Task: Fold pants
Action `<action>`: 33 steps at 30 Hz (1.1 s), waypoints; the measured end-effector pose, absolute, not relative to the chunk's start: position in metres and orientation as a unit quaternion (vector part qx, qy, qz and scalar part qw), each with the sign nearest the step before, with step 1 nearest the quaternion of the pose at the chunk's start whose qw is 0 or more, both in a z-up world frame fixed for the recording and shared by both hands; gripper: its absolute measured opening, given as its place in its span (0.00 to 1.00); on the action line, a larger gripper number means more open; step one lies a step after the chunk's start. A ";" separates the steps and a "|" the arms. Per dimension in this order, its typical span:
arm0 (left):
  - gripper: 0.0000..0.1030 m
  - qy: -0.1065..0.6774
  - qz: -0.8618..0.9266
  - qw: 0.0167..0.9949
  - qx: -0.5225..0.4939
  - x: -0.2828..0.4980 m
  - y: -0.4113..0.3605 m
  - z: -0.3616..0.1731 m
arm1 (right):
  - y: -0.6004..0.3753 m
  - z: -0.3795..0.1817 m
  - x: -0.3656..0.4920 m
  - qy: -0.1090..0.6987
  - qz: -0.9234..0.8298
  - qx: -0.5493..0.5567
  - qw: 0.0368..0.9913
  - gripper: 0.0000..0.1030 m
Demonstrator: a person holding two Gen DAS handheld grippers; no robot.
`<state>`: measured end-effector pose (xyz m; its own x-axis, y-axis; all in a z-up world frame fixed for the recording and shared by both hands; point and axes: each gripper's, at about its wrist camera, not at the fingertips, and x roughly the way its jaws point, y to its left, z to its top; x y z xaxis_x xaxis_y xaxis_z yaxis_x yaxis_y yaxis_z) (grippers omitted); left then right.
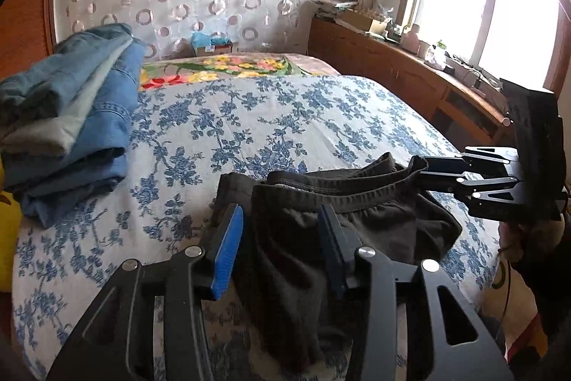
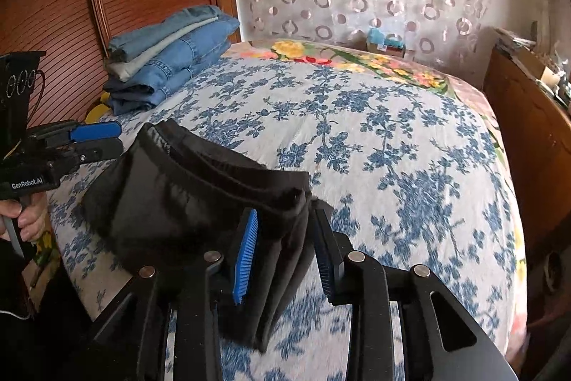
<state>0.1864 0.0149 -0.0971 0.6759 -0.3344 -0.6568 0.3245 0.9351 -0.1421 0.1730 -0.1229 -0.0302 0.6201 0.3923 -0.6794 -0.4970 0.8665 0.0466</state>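
Note:
Black pants point(image 1: 321, 227) lie bunched on the blue floral bedspread point(image 1: 249, 120), folded over with the waistband facing the far side. My left gripper point(image 1: 282, 231) is open, its blue pads on either side of the near fabric. My right gripper point(image 2: 285, 238) is shut on the waistband corner of the black pants point(image 2: 185, 202). In the left wrist view the right gripper point(image 1: 421, 166) grips the waistband's right end. In the right wrist view the left gripper point(image 2: 114, 136) stands open just left of the pants.
A stack of folded blue jeans point(image 1: 71, 116) sits at the bed's far left, also in the right wrist view point(image 2: 167, 56). A wooden cabinet point(image 1: 392, 66) with clutter runs under the window on the right. A floral blanket point(image 1: 228, 66) lies at the bed's far end.

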 end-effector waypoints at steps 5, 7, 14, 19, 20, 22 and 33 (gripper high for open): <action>0.43 0.371 -0.191 0.909 -0.004 0.198 0.014 -0.105 | -0.119 -0.036 0.196 0.370 0.261 -0.070 0.889 0.31; 0.43 0.375 -0.196 0.906 -0.008 0.203 0.015 -0.107 | -0.118 -0.037 0.203 0.377 0.271 -0.064 0.884 0.31; 0.13 0.360 -0.204 0.910 -0.018 0.206 0.016 -0.100 | -0.120 -0.033 0.217 0.364 0.284 -0.046 0.886 0.08; 0.11 0.342 -0.194 0.919 -0.027 0.209 0.020 -0.089 | -0.118 -0.030 0.219 0.345 0.275 -0.040 0.897 0.07; 0.11 0.341 -0.193 0.920 -0.028 0.210 0.021 -0.089 | -0.117 -0.031 0.221 0.345 0.272 -0.042 0.897 0.07; 0.11 0.345 -0.191 0.919 -0.028 0.214 0.022 -0.090 | -0.114 -0.033 0.224 0.352 0.266 -0.049 0.896 0.07; 0.24 0.378 -0.165 0.911 -0.020 0.224 0.026 -0.107 | -0.098 -0.043 0.238 0.380 0.253 -0.064 0.887 0.07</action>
<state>0.2241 0.0258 -0.1067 0.6602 -0.3157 -0.6816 0.2851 0.9448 -0.1614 0.2385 -0.0984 -0.0429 0.5826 0.4005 -0.7073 -0.4983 0.8634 0.0785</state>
